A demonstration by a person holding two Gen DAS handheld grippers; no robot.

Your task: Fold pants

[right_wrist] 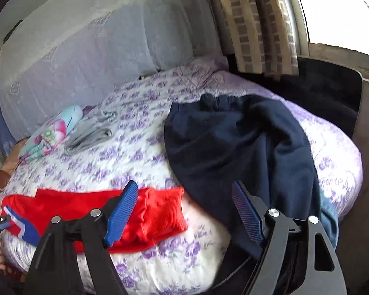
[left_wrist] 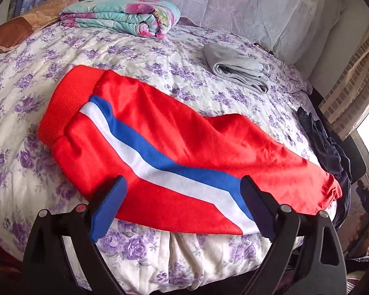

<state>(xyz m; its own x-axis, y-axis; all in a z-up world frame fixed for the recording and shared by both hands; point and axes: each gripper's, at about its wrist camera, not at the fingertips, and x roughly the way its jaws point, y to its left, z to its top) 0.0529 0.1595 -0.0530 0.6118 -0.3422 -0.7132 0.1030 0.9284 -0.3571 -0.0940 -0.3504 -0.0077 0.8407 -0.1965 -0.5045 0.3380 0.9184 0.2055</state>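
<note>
Red pants (left_wrist: 174, 145) with a blue and white side stripe lie flat across the near edge of the bed (left_wrist: 24, 93), waistband to the left in the left wrist view, directly ahead of the left gripper (left_wrist: 182, 204), whose blue-padded jaws stand wide apart, holding nothing, above the fabric's near hem. In the right wrist view the right gripper (right_wrist: 184, 211) is likewise spread wide and empty, its left pad over the red cuff (right_wrist: 164, 211). Beside it lies a dark navy garment (right_wrist: 238, 147); a folded grey garment (left_wrist: 236, 66) and floral blanket (left_wrist: 120, 17) sit farther back.
</note>
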